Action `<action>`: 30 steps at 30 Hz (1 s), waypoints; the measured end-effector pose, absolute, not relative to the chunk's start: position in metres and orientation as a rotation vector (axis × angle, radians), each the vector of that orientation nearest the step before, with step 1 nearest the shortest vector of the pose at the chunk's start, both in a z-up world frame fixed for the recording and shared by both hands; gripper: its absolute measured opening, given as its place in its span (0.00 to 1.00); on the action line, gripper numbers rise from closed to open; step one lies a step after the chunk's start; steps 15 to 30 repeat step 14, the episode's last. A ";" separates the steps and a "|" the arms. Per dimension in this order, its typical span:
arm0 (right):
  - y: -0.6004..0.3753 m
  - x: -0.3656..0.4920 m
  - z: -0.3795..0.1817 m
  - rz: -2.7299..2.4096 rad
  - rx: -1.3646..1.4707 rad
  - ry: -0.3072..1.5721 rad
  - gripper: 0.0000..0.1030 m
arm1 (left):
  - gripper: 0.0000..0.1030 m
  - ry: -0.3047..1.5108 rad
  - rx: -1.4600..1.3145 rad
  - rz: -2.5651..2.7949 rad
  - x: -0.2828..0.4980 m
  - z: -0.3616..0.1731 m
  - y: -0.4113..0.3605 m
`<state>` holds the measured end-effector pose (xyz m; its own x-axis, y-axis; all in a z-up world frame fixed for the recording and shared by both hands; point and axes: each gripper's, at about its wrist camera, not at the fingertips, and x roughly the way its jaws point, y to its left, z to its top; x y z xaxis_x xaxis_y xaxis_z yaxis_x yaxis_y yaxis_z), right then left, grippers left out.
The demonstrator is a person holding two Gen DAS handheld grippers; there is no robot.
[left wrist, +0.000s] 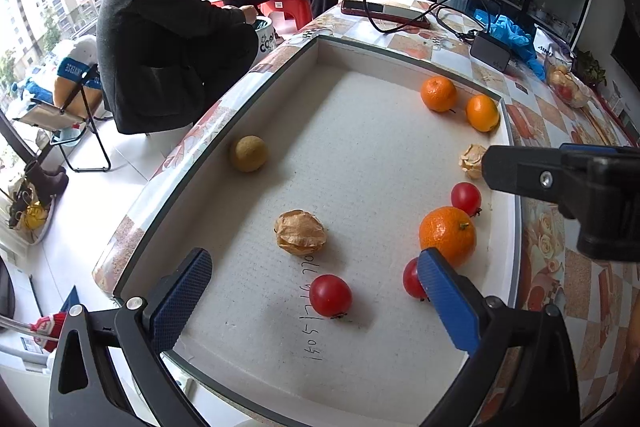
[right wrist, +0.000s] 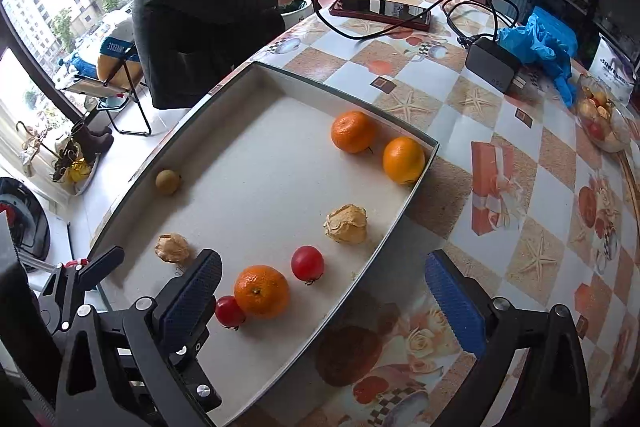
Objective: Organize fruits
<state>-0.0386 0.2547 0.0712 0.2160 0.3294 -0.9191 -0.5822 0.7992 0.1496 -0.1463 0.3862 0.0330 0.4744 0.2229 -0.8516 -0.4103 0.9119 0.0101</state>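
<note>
Tray (left wrist: 320, 45) holds three oranges (left wrist: 447, 235), three tomatoes (left wrist: 330, 295), two husked fruits (left wrist: 300, 231).

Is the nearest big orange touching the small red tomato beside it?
Touching. In the right wrist view the orange presses against the tomato at its lower left, with no gap between them.

Black hand-held gripper (left wrist: 316, 301) — blue pads (left wrist: 182, 297).

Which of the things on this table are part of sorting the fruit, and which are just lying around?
Part of the job:
white tray
three oranges, e.g.
three red tomatoes, e.g.
two papery husked fruits, e.g.
round tan fruit

Just lying about:
phone
black charger and cable
blue gloves
glass bowl of fruit
</note>
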 end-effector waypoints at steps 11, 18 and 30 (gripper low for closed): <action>0.243 -0.042 0.065 0.617 -0.254 1.207 0.99 | 1.00 0.999 -0.169 0.414 -0.148 0.032 0.379; 0.234 -0.039 0.065 0.592 -0.261 1.185 0.99 | 1.00 1.004 -0.156 0.415 -0.148 0.030 0.378; 0.234 -0.039 0.065 0.592 -0.261 1.185 0.99 | 1.00 1.004 -0.156 0.415 -0.148 0.030 0.378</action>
